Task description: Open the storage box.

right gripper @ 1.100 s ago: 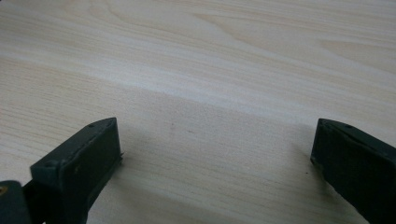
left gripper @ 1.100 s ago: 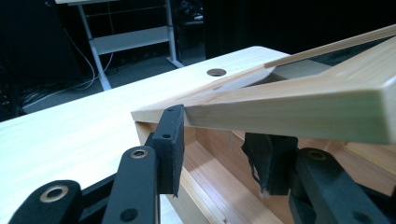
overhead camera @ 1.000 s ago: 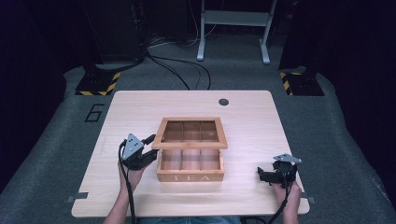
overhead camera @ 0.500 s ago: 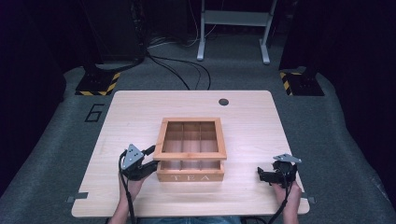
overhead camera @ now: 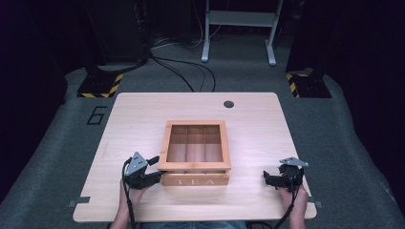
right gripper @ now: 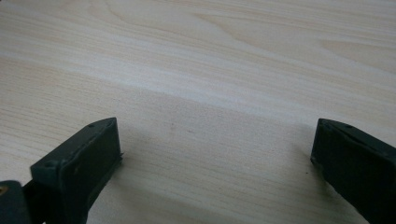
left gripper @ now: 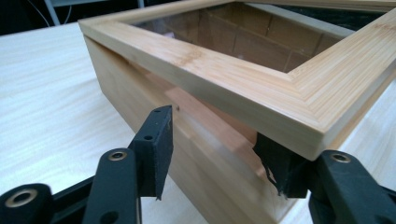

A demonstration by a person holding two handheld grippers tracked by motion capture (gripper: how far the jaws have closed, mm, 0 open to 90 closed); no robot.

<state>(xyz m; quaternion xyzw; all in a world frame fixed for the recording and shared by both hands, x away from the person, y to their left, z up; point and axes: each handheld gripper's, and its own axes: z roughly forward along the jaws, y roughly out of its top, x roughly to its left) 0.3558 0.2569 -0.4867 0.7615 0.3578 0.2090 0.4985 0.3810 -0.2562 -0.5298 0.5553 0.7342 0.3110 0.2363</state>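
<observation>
Desk: pale wood-grain rectangular desk (overhead camera: pixel 143 119) on grey carpet, with a small dark round grommet (overhead camera: pixel 229 104) near its far edge
Box: light bamboo square tea box (overhead camera: pixel 195 180) with "TEA" on its front and a glass-windowed framed lid (left gripper: pixel 261 79); it sits at the middle of the desk, toward the near edge, the lid down on the body
Handling: I judge it rigid and fairly light, smooth enough to slip; the glass pane is the fragile part, so take hold at the lid's overhanging wooden rim or the solid side walls, not the window
Left claw: left claw (overhead camera: pixel 154 168) at the box's near left corner; its jaws have just been opening and now straddle that corner without clamping it
Right claw: right claw (overhead camera: pixel 267 178) well apart from the box, jaws spread wide over bare desk, holding nothing
</observation>
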